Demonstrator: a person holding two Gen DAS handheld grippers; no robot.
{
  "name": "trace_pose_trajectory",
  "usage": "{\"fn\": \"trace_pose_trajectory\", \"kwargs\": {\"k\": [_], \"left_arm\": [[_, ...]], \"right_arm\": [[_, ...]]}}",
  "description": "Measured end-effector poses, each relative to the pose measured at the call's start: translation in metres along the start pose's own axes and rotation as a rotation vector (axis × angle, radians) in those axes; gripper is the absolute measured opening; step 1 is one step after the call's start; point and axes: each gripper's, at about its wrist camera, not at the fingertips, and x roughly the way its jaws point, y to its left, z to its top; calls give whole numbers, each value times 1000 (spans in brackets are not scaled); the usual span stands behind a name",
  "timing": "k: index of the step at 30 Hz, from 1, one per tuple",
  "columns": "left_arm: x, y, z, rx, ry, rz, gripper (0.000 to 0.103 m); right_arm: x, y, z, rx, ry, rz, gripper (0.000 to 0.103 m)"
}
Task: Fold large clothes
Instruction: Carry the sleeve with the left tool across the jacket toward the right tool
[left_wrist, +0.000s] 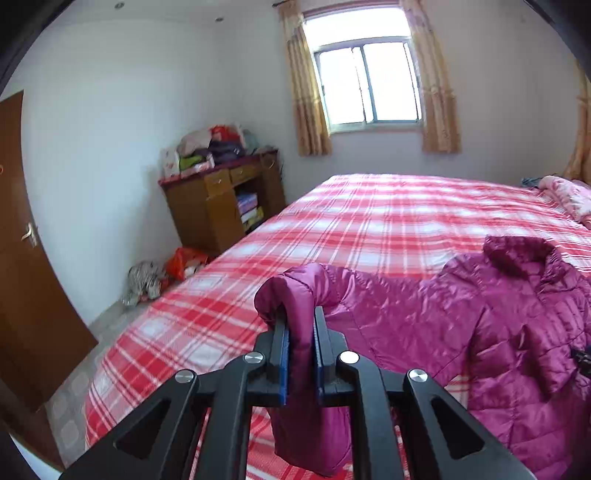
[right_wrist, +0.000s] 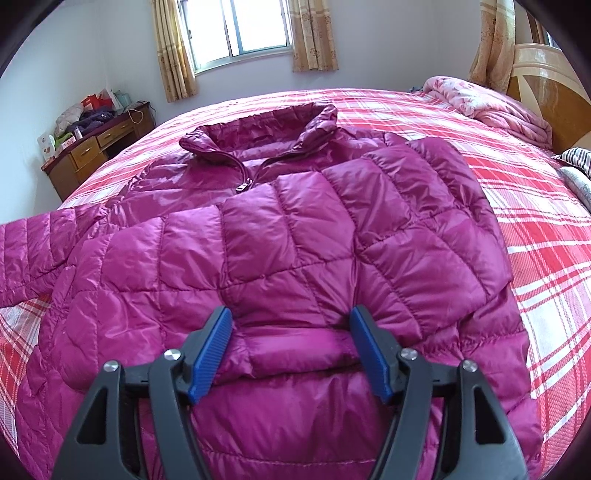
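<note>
Brown wooden desk cabinet (left_wrist: 221, 206) left of centre in the left wrist view: its open shelf holds stacked flat boxes (left_wrist: 250, 209), top is piled with bags and folded clothes (left_wrist: 212, 147). Orange plastic bag (left_wrist: 184, 262) and a striped bundle (left_wrist: 144, 282) sit on the floor beside it.

Magenta quilted puffer jacket (right_wrist: 295, 229) lies spread on the red-and-white plaid bed (left_wrist: 369, 221), collar toward the window (right_wrist: 236, 26), one sleeve already folded across its front in the right wrist view.

Left gripper (left_wrist: 301, 328), bottom centre of its frame, jaws clamped tight on the other sleeve's cuff (left_wrist: 291, 291); cuff is raised off the bed, fabric bunched over the fingertips and hanging down between them. Sleeve stretches right to the jacket body.

Right gripper (right_wrist: 291, 332), bottom centre of its frame, jaws spread wide, blue pads (right_wrist: 212, 354) either side of the folded sleeve's cuff, low over the jacket. Can't tell if the pads touch fabric.

Jacket hem is near the bed's lower edge. Bare plaid runs above the collar and to frame right. Pink floral quilt (right_wrist: 491, 107) bunched upper right by the wooden headboard (right_wrist: 546, 85). Brown door (left_wrist: 26, 258) at far left.
</note>
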Motion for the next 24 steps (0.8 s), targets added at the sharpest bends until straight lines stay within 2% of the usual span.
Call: {"fn": "trace_pose_trajectory", "kwargs": {"k": [9, 19, 21, 24], "left_arm": [[-41, -57, 35, 144, -142, -54, 10], [-66, -134, 57, 284, -223, -161, 10], [-66, -148, 58, 303, -218, -187, 10], [-71, -172, 52, 340, -222, -231, 10]], "right_arm": [[-1, 0, 0, 5, -4, 7, 71], [-6, -3, 1, 26, -19, 37, 73], [-12, -13, 3, 69, 3, 87, 73], [-29, -30, -2, 125, -17, 69, 75]]}}
